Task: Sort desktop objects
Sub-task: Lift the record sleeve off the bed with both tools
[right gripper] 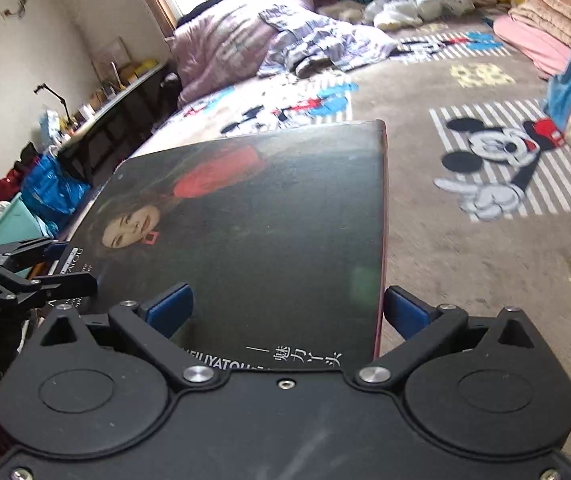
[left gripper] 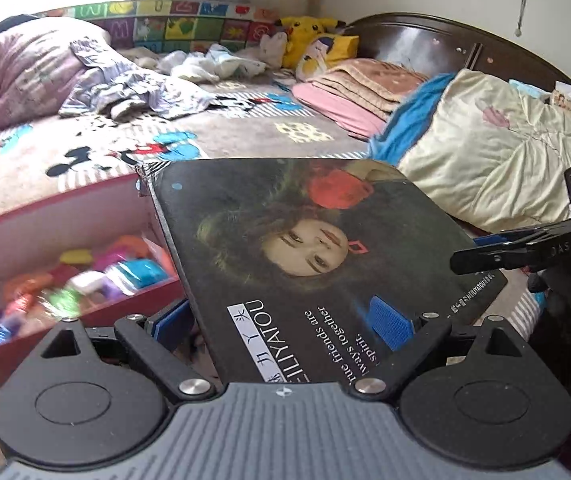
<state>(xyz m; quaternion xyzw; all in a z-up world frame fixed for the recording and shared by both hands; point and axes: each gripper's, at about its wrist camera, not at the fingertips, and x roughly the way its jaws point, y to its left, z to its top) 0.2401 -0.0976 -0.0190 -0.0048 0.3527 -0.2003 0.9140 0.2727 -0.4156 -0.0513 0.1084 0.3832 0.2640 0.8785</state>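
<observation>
A dark box lid (left gripper: 305,248) printed with a woman's portrait is held in the air between both grippers. My left gripper (left gripper: 281,324) is shut on one edge of it, blue pads (left gripper: 389,322) pressing both faces. My right gripper (right gripper: 285,312) is shut on the lid's (right gripper: 253,232) opposite edge. Below and left of the lid sits an open red box (left gripper: 65,216) holding several colourful small toys (left gripper: 85,276). The right gripper's black fingers (left gripper: 525,250) show at the right of the left wrist view; the left gripper (right gripper: 17,276) shows at the left of the right wrist view.
A bed with a Mickey Mouse blanket (right gripper: 497,168) lies behind, piled with quilts (left gripper: 497,156), folded pink blankets (left gripper: 357,92), clothes (left gripper: 133,88) and a Pikachu plush (left gripper: 305,36). A cluttered desk (right gripper: 97,108) and blue bags (right gripper: 49,188) stand at the left.
</observation>
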